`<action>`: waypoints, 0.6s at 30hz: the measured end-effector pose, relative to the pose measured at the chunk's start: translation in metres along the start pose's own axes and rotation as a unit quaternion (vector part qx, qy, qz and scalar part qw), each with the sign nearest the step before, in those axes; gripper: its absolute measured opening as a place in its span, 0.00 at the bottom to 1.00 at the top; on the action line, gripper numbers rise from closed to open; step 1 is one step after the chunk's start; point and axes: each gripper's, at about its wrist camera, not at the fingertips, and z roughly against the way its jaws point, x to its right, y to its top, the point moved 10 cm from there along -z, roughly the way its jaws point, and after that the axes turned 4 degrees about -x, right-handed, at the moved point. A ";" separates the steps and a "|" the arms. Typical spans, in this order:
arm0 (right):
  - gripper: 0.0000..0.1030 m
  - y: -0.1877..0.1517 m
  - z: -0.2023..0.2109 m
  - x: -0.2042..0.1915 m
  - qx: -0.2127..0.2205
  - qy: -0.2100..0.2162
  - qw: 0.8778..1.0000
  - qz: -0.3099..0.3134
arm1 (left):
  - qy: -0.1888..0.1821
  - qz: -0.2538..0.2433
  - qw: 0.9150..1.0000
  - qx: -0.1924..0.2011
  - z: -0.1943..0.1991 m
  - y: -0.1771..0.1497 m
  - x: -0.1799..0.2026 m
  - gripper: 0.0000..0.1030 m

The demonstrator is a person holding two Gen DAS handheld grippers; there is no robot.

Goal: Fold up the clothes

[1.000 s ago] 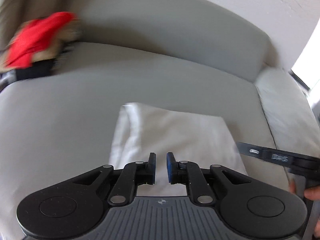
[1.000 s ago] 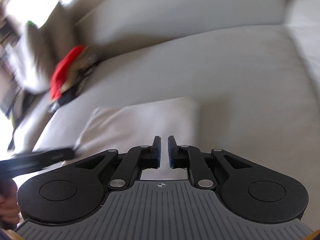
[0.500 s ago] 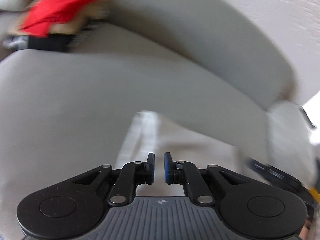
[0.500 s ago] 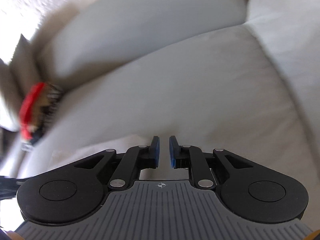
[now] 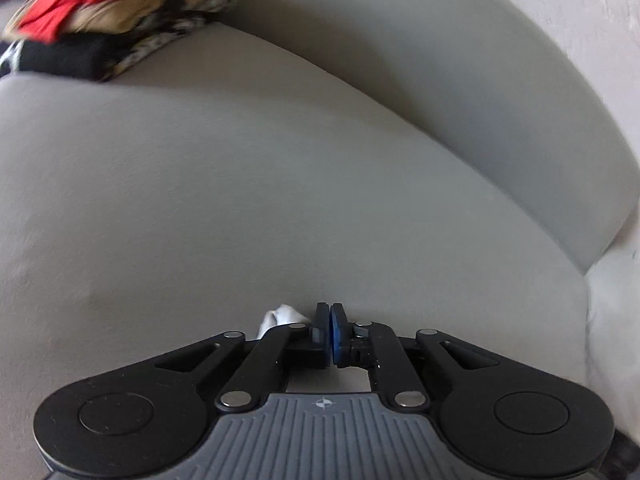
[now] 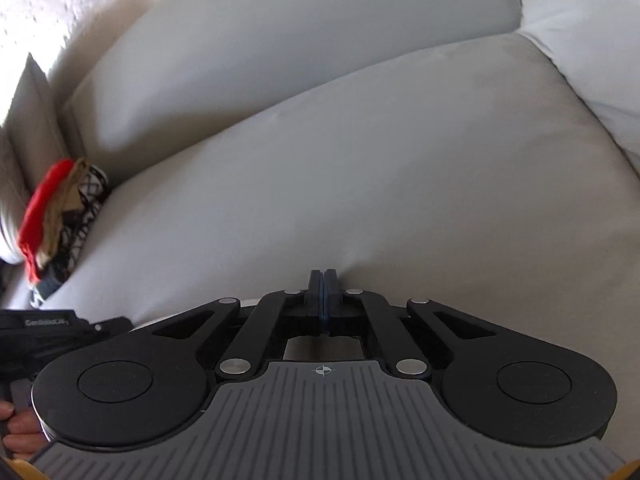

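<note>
Only a small bunch of the white cloth (image 5: pixel 280 315) shows, pushed up just left of my left gripper (image 5: pixel 330 312). That gripper is low on the grey seat cushion (image 5: pixel 240 200) and its blue pads are pressed together on the cloth's edge. The rest of the cloth is hidden under the gripper body. My right gripper (image 6: pixel 324 280) also sits low on the seat cushion (image 6: pixel 360 180), its pads fully shut, with no cloth showing between them. A thin pale strip (image 6: pixel 250 301) peeks out under its left linkage. The left gripper's body (image 6: pixel 60 332) is at the lower left of the right wrist view.
A pile of clothes (image 5: pixel 100 12), red, tan and black-and-white, lies at the far left of the sofa, and also appears as a pile (image 6: pixel 56 216) in the right wrist view. The back cushion (image 5: pixel 440 80) rises behind the seat. A person's fingers (image 6: pixel 16 428) hold the left gripper.
Both grippers have come forward and down over the white cloth, which has almost vanished beneath them. Both pairs of pads have gone from a narrow gap to pressed together.
</note>
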 end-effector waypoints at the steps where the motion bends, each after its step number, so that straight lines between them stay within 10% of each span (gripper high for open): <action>1: 0.00 0.000 0.005 0.002 -0.003 -0.003 1.000 0.001 | 0.004 0.007 1.000 0.003 0.005 0.000 -0.003 0.08; 5: 0.16 -0.001 0.040 0.008 0.008 -0.050 0.998 0.032 | 0.034 0.023 0.999 0.013 0.043 -0.002 -0.004 0.08; 14: 0.34 -0.072 0.117 -0.049 -0.052 0.035 0.991 0.119 | 0.064 -0.179 0.982 -0.019 0.134 -0.101 0.019 0.17; 18: 0.35 -0.118 0.136 -0.065 -0.084 0.047 0.980 0.176 | 0.081 -0.187 0.978 -0.046 0.142 -0.142 0.001 0.12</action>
